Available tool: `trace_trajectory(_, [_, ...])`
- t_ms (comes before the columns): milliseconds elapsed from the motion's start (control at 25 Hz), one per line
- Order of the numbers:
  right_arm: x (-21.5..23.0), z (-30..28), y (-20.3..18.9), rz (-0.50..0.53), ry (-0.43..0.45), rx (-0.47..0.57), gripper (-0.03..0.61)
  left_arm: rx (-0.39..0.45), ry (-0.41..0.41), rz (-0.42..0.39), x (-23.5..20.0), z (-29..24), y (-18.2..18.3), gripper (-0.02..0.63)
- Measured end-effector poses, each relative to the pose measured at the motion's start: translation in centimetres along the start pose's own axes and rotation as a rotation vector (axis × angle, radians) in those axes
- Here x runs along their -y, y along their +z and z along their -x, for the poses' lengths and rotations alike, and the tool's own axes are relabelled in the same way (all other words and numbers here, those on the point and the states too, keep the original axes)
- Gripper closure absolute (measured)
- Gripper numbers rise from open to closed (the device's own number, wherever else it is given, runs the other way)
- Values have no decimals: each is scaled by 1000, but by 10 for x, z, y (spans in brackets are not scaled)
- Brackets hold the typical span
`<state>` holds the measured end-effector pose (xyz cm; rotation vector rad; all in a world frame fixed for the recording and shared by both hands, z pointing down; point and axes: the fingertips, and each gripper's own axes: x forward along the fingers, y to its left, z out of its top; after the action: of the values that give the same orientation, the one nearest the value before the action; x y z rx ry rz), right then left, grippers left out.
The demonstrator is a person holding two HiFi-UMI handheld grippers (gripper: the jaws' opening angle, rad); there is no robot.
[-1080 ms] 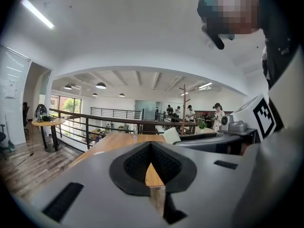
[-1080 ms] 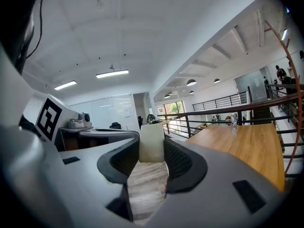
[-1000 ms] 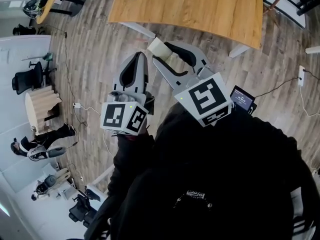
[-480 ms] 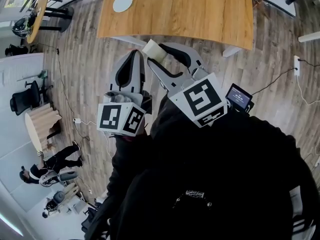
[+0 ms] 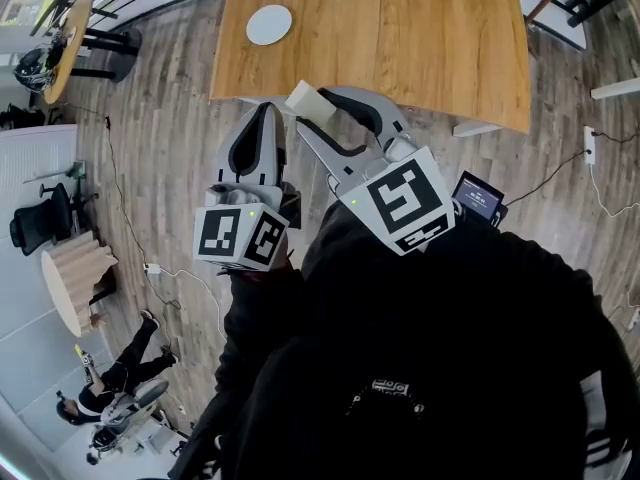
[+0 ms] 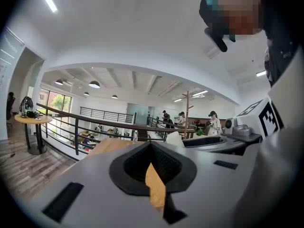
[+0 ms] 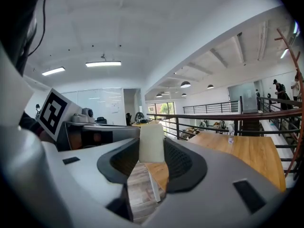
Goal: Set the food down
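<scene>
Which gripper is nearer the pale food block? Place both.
Right. The right gripper grips the food block between its jaws; the left gripper sits just left of it, apart.

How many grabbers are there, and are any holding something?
2. The left gripper is shut with nothing in it. The right gripper, just beside it, is shut on a pale block of food. Both are near the table edge. None look hidden.

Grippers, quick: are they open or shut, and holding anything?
Left gripper: shut, empty.
Right gripper: shut on the pale food block.
</scene>
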<state>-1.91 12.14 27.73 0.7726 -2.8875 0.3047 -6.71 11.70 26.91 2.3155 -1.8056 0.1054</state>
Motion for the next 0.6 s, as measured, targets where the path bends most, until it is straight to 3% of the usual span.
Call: trace_trajectory(600, [-40,-153,16,50,-57,-67,407,4,-105,-3,-147,-14,15,609])
